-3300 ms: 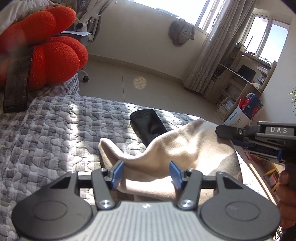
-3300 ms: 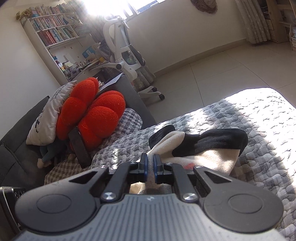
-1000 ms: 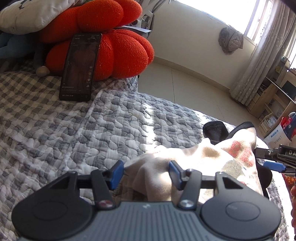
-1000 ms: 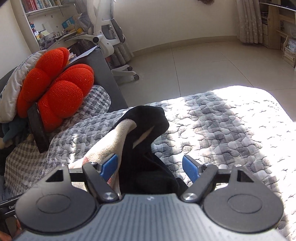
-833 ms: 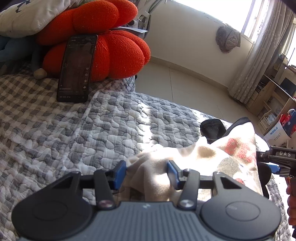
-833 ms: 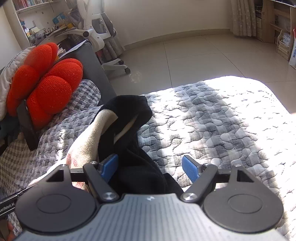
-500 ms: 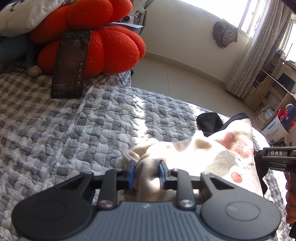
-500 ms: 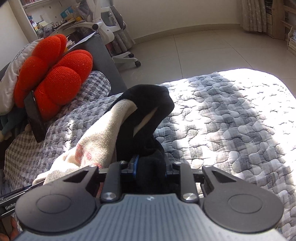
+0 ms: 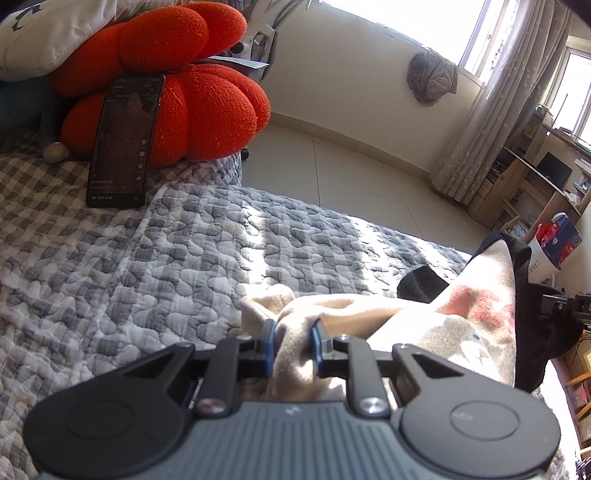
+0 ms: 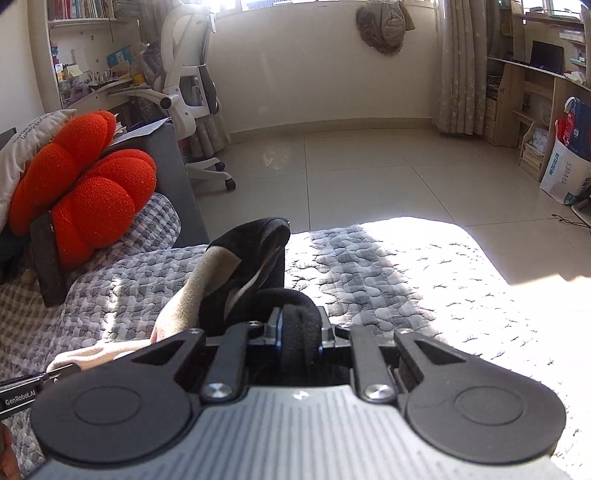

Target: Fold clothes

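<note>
Over quilted bed (image 9: 221, 251) — left tongs (image 9: 293, 341) clamped on cream garment (image 9: 424, 332), right tongs (image 10: 299, 328) clamped on its black part (image 10: 258, 258).

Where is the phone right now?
In the left wrist view the phone stands at upper left, leaning on the orange cushion, its bottom edge resting on the checked blanket.

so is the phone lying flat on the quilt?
No, the phone stands tilted, leaning against the orange cushion.

The phone (image 9: 123, 140) screen's text is too small to read. The white pillow (image 9: 48, 33) is cut off at the picture's top-left corner. The garment (image 9: 424, 325) hides its own lower folds.
</note>
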{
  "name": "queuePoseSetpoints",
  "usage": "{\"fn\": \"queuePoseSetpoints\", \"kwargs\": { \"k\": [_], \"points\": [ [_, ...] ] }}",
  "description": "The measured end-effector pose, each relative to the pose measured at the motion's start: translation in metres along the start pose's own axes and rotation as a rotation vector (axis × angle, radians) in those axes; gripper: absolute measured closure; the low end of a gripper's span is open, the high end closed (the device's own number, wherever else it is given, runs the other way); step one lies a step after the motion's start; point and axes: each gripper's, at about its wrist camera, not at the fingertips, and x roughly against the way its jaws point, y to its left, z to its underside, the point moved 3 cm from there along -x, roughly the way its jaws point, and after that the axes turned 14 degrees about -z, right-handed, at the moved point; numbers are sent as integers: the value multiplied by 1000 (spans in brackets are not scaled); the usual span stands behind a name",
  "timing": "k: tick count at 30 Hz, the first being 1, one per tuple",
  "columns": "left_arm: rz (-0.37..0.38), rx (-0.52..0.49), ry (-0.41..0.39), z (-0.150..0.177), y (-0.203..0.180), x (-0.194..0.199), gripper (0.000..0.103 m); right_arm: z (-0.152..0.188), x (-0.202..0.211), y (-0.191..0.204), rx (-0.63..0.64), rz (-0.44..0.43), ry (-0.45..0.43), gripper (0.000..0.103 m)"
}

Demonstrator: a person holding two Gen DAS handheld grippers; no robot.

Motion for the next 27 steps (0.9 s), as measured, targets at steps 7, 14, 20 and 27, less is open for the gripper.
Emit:
{"fn": "queuePoseSetpoints", "kwargs": {
  "k": [7, 14, 20, 27],
  "points": [
    [45, -48, 28, 4, -9, 4, 85, 23, 15, -39, -82, 61, 65, 86],
    [88, -66, 60, 4, -9, 2, 81, 45, 10, -56, -162, 43, 140, 83],
    [121, -24, 72, -3, -3, 0, 72, 36, 20, -54, -169, 8, 94, 44],
    [112, -16, 4, -15, -13, 9, 72, 22, 26, -49, -186, -49, 37, 37]
  ]
}}
